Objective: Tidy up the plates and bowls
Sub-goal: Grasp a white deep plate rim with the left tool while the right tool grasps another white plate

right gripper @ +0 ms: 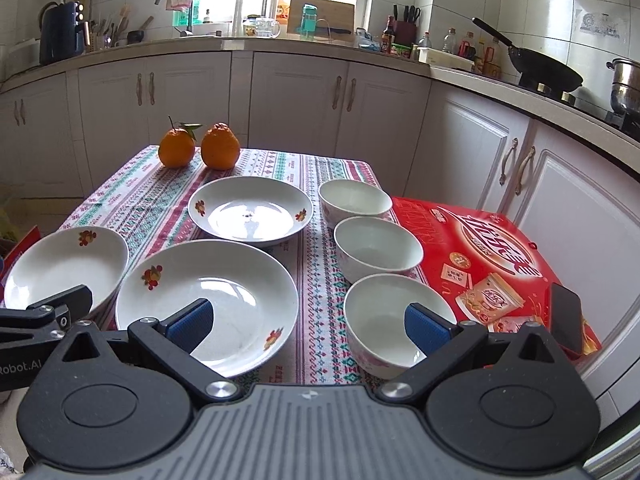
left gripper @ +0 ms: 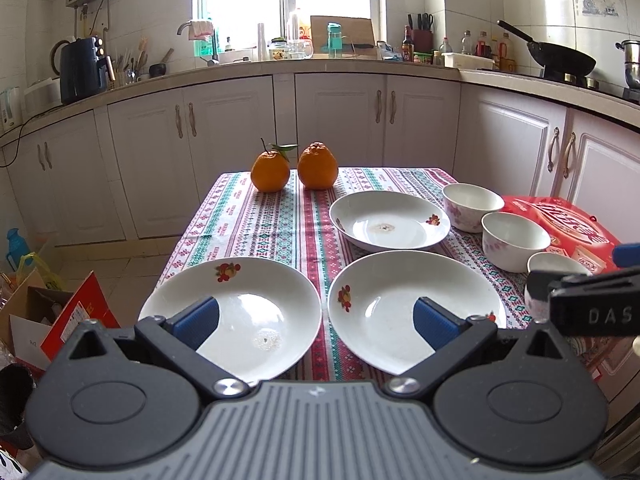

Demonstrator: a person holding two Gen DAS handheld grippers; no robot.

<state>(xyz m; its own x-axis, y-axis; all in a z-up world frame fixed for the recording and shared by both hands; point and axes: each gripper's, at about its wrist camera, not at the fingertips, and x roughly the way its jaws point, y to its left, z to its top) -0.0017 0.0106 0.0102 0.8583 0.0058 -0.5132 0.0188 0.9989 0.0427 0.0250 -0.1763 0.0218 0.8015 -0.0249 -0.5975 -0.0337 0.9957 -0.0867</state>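
Note:
Three white plates with fruit prints lie on the patterned tablecloth: near left [left gripper: 240, 308] [right gripper: 60, 264], near middle [left gripper: 396, 300] [right gripper: 224, 296], and far [left gripper: 390, 220] [right gripper: 250, 210]. Three white floral bowls stand in a row at the table's right side: far [left gripper: 472, 204] [right gripper: 354, 200], middle [left gripper: 514, 240] [right gripper: 378, 248], near [right gripper: 384, 320]. My left gripper [left gripper: 316, 320] is open and empty, above the gap between the two near plates. My right gripper [right gripper: 308, 324] is open and empty, between the near middle plate and the near bowl.
Two oranges [left gripper: 294, 168] [right gripper: 198, 148] sit at the table's far edge. A red box [right gripper: 488, 260] with a black phone [right gripper: 566, 320] on it lies right of the bowls. Cabinets ring the table. Boxes and bags [left gripper: 48, 312] stand on the floor at left.

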